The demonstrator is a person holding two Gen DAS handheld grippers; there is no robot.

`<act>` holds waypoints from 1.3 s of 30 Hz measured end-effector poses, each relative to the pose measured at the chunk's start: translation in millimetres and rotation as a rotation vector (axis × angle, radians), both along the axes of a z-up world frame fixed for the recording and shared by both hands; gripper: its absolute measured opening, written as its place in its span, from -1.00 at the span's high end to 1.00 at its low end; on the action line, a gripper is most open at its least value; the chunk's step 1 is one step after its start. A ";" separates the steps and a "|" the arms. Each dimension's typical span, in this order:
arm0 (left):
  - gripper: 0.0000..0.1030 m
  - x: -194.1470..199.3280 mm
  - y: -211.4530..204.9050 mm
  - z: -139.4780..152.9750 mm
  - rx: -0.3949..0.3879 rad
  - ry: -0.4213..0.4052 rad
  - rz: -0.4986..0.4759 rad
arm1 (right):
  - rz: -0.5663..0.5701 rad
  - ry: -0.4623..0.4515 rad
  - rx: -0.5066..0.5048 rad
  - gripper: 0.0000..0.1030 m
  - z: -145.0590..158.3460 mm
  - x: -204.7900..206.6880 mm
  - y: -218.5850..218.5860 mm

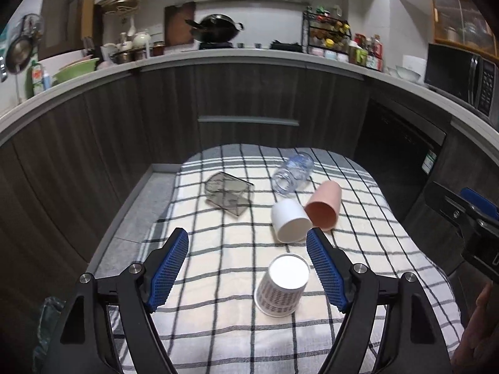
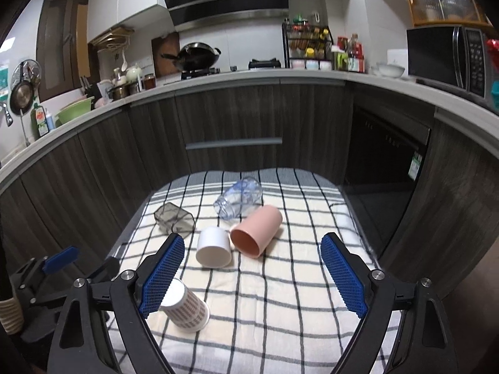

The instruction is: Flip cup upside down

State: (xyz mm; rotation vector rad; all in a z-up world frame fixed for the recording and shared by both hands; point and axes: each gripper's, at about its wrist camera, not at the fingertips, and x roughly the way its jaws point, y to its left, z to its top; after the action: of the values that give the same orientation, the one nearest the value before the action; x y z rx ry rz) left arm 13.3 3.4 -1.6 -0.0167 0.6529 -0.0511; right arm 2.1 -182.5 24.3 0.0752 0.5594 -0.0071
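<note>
A patterned paper cup (image 1: 282,285) stands upside down on the checked cloth (image 1: 218,249), between and just below my open left gripper (image 1: 248,243), untouched. It also shows in the right wrist view (image 2: 185,307), partly behind the left finger. A white cup (image 1: 290,221) and a pink cup (image 1: 324,204) lie on their sides, mouths toward me; both show in the right wrist view, white (image 2: 214,246) and pink (image 2: 255,230). My right gripper (image 2: 252,249) is open and empty above the cloth.
A clear plastic bottle (image 1: 293,171) and a dark transparent box (image 1: 229,193) lie farther back on the cloth. The right gripper body (image 1: 471,218) shows at the right edge. Dark kitchen cabinets (image 1: 249,99) with a cluttered counter stand behind the table.
</note>
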 end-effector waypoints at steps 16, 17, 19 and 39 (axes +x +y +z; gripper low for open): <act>-0.72 -16.5 20.0 6.9 0.009 -0.006 0.123 | -0.059 -0.012 -0.040 -0.74 9.5 -14.5 7.9; -0.72 -17.6 19.7 6.7 0.010 -0.005 0.122 | -0.067 -0.018 -0.056 -0.74 9.8 -14.9 9.3; -0.72 -18.6 20.4 7.1 0.007 -0.005 0.121 | -0.067 -0.018 -0.069 -0.74 9.5 -14.8 10.3; -0.72 -17.2 15.1 5.1 0.010 0.013 0.099 | -0.066 0.010 -0.050 -0.74 3.9 -12.2 7.4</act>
State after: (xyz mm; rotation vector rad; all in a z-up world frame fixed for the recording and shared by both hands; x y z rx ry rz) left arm -3.9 18.5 3.5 -0.0395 0.6649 0.0475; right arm -10.1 -175.1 28.2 0.0451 0.5664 -0.0862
